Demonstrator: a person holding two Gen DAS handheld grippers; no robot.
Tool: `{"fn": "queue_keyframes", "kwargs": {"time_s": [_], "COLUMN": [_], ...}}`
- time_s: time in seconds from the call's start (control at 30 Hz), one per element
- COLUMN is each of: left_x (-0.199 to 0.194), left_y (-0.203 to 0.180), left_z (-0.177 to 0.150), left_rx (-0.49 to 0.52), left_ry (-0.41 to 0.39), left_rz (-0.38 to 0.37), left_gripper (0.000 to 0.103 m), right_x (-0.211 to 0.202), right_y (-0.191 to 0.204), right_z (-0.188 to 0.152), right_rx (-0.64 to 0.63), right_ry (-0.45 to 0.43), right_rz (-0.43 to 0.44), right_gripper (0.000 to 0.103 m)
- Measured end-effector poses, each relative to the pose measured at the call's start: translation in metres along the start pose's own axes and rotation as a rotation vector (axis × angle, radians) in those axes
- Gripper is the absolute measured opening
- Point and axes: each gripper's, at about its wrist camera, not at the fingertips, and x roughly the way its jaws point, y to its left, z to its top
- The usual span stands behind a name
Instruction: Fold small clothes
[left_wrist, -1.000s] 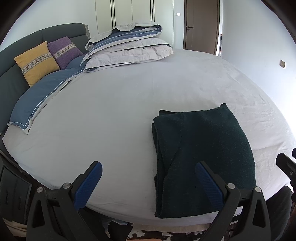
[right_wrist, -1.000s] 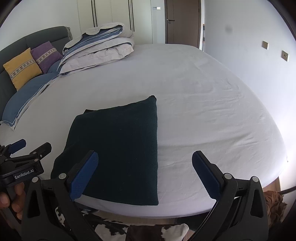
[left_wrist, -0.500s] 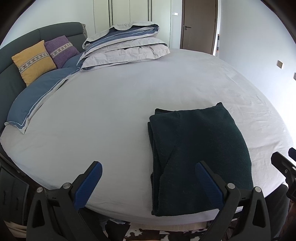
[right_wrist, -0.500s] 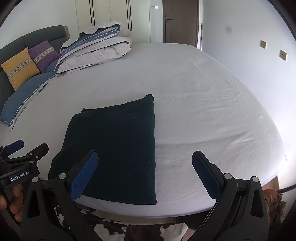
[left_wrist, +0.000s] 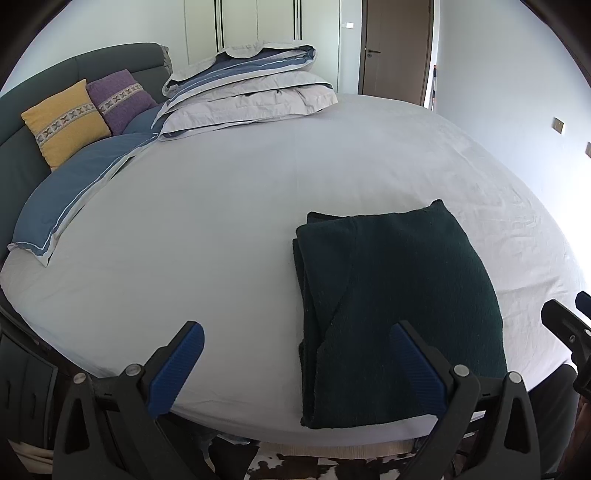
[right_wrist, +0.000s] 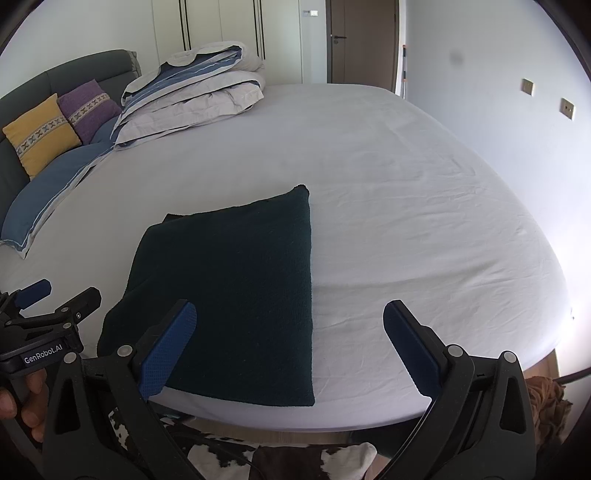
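A dark green knitted garment (left_wrist: 399, 310) lay folded into a rectangle on the white sheet of the bed (left_wrist: 221, 221), close to the near edge, its bottom hem almost at the mattress rim. In the left wrist view its left side showed stacked folded layers and a diagonal seam; in the right wrist view the top face looked smooth, with one far corner slightly peaked.

The left gripper (left_wrist: 295, 365) hung above the near edge of the bed with its blue-padded fingers spread wide and nothing between them — one finger over bare sheet, the other over the lower part of the garment, though contact could not be judged. The right gripper (right_wrist: 290, 343) was likewise spread wide and empty, its left finger over the garment's lower left part and its right finger over bare sheet. In the right wrist view the left gripper appeared at the left edge, held by a hand (right_wrist: 22, 402).

At the head of the bed sat a folded duvet (left_wrist: 247, 96), a blue pillow (left_wrist: 77, 192), a yellow cushion (left_wrist: 66, 122) and a purple cushion (left_wrist: 122, 99) against a grey headboard (left_wrist: 110, 62). A brown door (left_wrist: 397, 48) stood closed beyond.
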Motion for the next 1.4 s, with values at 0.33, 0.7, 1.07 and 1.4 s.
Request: {"fn": "queue_keyframes", "kwargs": {"time_s": [0.33, 0.7, 1.07, 1.4], "left_x": [0.0005, 0.0002, 0.0005, 0.0010], "left_y": [0.0006, 0.0015, 0.0024, 0.0031], "left_z": [-0.0006, -0.0011, -0.0017, -0.0024], "left_rx": [0.002, 0.001, -0.001, 0.002], "left_ry": [0.001, 0.002, 0.004, 0.005], "left_rz": [-0.002, -0.003, -0.003, -0.003], "left_gripper": [0.103, 0.103, 0.103, 0.103], "right_x": [0.0005, 0.0010, 0.0014, 0.0020], "right_y": [-0.0015, -0.0033, -0.0042, -0.0057], "right_z": [-0.0007, -0.0015, -0.0025, -0.0031], "right_rx": [0.001, 0.001, 0.001, 0.003], "right_ry": [0.003, 0.006, 0.009, 0.010], "right_rz": [0.002, 0.001, 0.001, 0.002], "right_gripper": [0.103, 0.103, 0.103, 0.103]}}
